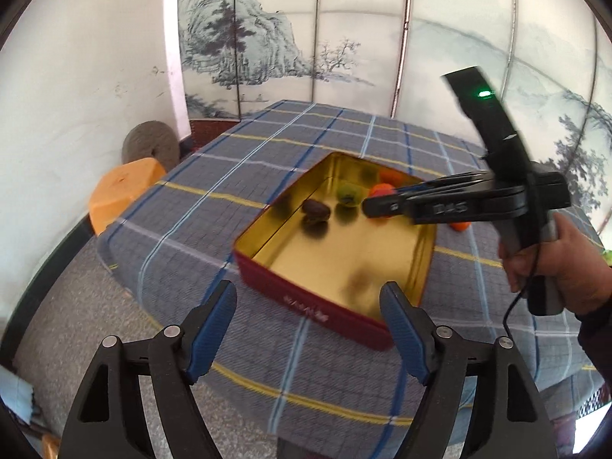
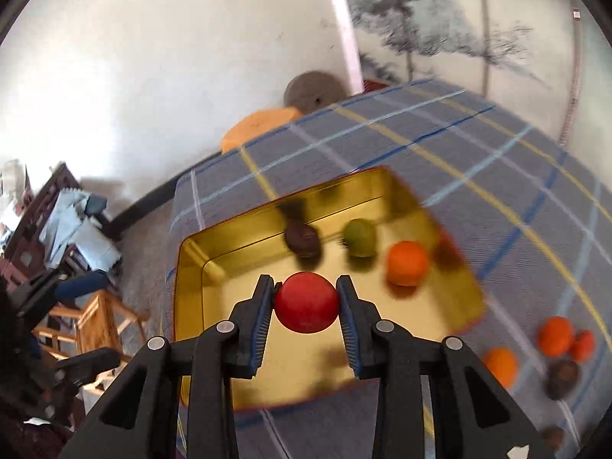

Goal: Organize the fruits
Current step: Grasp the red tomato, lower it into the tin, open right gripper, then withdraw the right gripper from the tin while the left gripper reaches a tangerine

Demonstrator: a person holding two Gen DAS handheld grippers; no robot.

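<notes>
The right gripper (image 2: 306, 298) is clenching a red fruit (image 2: 306, 302) across its middle, hanging it over the near part of the tin (image 2: 191, 267) — pads on opposite sides, the safe place for a round thing. It looks smooth, firm and light, so it is likely to roll once let go; setting it low seems wise. Inside the tin, at its far side, a brown fruit (image 2: 302, 239), a green one (image 2: 359, 237) and an orange (image 2: 407, 262) are lying. The left gripper (image 1: 308, 306) is hanging released and empty before the tin's near wall.
</notes>
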